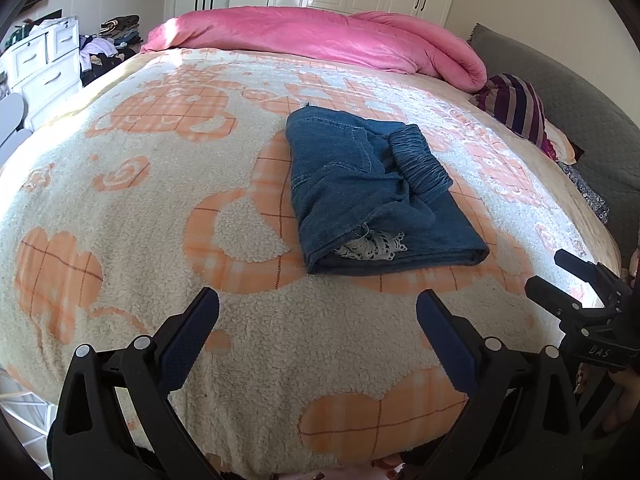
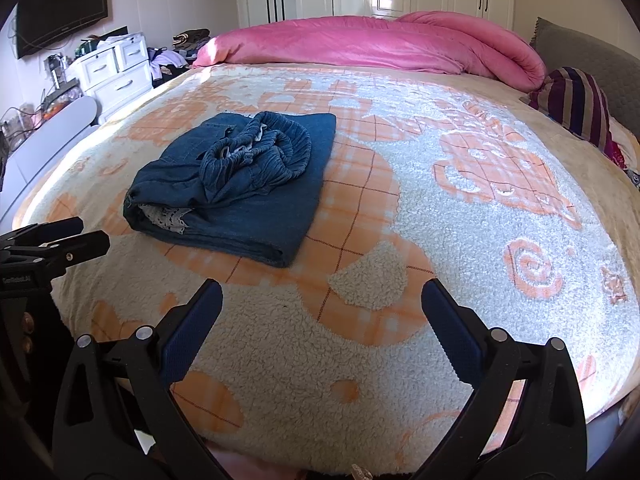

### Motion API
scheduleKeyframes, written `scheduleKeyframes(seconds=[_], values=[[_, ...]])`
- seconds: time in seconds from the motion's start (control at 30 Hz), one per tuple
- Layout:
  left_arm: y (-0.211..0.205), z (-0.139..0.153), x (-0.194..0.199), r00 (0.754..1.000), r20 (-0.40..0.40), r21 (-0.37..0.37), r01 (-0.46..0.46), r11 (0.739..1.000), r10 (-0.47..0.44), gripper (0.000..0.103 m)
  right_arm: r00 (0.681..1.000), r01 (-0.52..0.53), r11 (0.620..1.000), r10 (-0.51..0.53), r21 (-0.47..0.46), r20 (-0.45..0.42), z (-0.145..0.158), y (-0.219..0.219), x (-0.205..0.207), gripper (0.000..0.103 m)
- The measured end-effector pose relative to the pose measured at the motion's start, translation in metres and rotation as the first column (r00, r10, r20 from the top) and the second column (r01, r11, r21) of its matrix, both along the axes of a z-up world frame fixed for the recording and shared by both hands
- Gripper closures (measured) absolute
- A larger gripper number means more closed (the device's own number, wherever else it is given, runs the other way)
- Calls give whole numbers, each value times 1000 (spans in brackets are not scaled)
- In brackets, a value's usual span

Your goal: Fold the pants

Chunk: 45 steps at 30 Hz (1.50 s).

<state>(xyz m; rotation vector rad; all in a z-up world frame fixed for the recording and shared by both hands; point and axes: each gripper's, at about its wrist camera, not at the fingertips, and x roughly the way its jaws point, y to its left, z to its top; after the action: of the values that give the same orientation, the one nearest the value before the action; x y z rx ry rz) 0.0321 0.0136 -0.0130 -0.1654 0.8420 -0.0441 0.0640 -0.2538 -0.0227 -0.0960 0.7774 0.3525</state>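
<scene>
The pants (image 1: pixel 376 196) lie folded in a compact blue bundle on the bed (image 1: pixel 132 208), on its cream and orange blanket, with the gathered waistband on top and a bit of white lace showing at the near fold. The left gripper (image 1: pixel 318 312) hangs near the bed's front edge, fingers apart and empty. The right gripper (image 2: pixel 322 300) hangs beside it, fingers likewise apart, holding nothing. A pink quilt (image 1: pixel 320 40) is bunched along the far side.

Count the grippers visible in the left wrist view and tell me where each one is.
2. The left gripper fills the bottom foreground, jaws wide apart over the blanket, short of the folded pants. The right gripper enters at the right edge, beside the pants. None seems hidden.
</scene>
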Motion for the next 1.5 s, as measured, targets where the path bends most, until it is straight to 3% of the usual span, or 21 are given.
scheduleKeyframes(seconds=[0.93, 1.03, 1.17, 1.33, 1.5], values=[[0, -2, 0, 999, -32, 2, 2, 1000, -2, 4, 999, 35, 999, -35, -21, -2, 2, -1, 0, 9], [1, -2, 1, 1000, -30, 17, 5, 1000, -5, 4, 999, 36, 999, -36, -25, -4, 2, -2, 1, 9], [3, 2, 3, 1000, -15, 95, -23, 995, 25, 4, 999, 45, 999, -45, -21, -11, 0, -8, 4, 9], [42, 3, 19, 995, -11, 67, -101, 993, 102, 4, 995, 99, 995, -100, -24, -25, -5, -31, 20, 9], [134, -4, 81, 955, -41, 148, -285, 947, 294, 4, 960, 281, 958, -281, -53, 6, -4, -105, 74, 9]])
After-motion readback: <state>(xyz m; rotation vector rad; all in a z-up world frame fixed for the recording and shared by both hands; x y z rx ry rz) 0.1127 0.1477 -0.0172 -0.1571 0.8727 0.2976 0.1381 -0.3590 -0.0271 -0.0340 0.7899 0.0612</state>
